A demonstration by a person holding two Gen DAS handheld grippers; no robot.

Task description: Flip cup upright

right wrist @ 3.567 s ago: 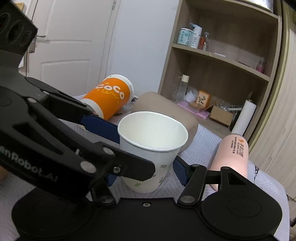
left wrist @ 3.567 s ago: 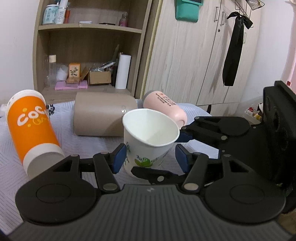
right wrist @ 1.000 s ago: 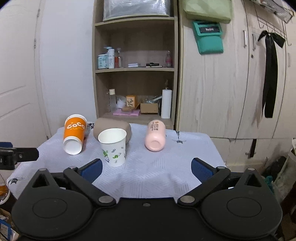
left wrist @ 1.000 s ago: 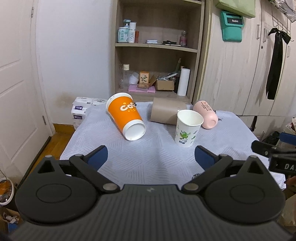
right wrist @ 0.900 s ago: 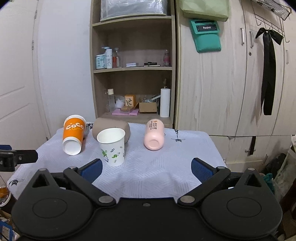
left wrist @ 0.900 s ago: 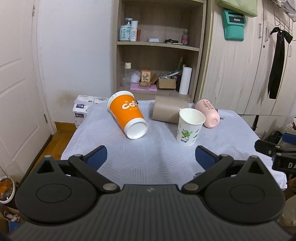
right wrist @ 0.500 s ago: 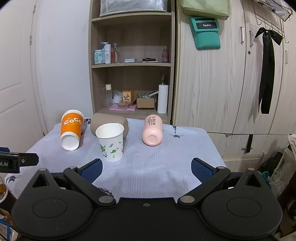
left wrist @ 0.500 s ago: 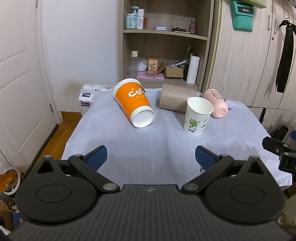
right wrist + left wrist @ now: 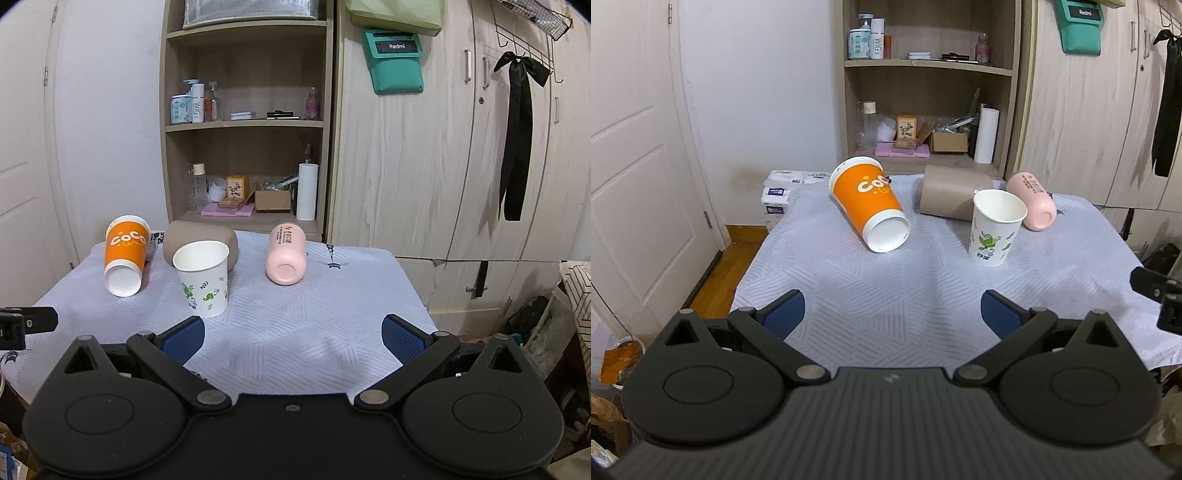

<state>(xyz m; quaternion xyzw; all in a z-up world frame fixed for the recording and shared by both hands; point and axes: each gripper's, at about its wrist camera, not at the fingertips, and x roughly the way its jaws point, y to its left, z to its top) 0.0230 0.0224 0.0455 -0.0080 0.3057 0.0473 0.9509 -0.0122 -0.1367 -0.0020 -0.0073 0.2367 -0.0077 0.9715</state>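
Note:
A white paper cup with green leaf prints [image 9: 996, 227] [image 9: 204, 278] stands upright on the table, mouth up. An orange "CoCo" cup [image 9: 868, 206] [image 9: 125, 254] lies on its side to its left. A brown cup [image 9: 951, 197] [image 9: 199, 240] lies behind it, and a pink cup [image 9: 1032, 205] [image 9: 286, 254] lies on its side to the right. My left gripper [image 9: 892, 314] is open and empty, back from the cups over the table's near part. My right gripper [image 9: 291, 338] is open and empty too, also well back.
The table has a pale patterned cloth [image 9: 886, 288] [image 9: 314, 314]. A wooden shelf unit [image 9: 245, 147] with bottles and boxes stands behind it, wardrobe doors [image 9: 443, 166] to the right, a white door [image 9: 631, 166] to the left. Tissue packs [image 9: 775, 192] sit at the far left corner.
Both grippers let go of the white cup and drew back from the table. The cup now stands upright alone. Both pairs of jaws have opened wide.

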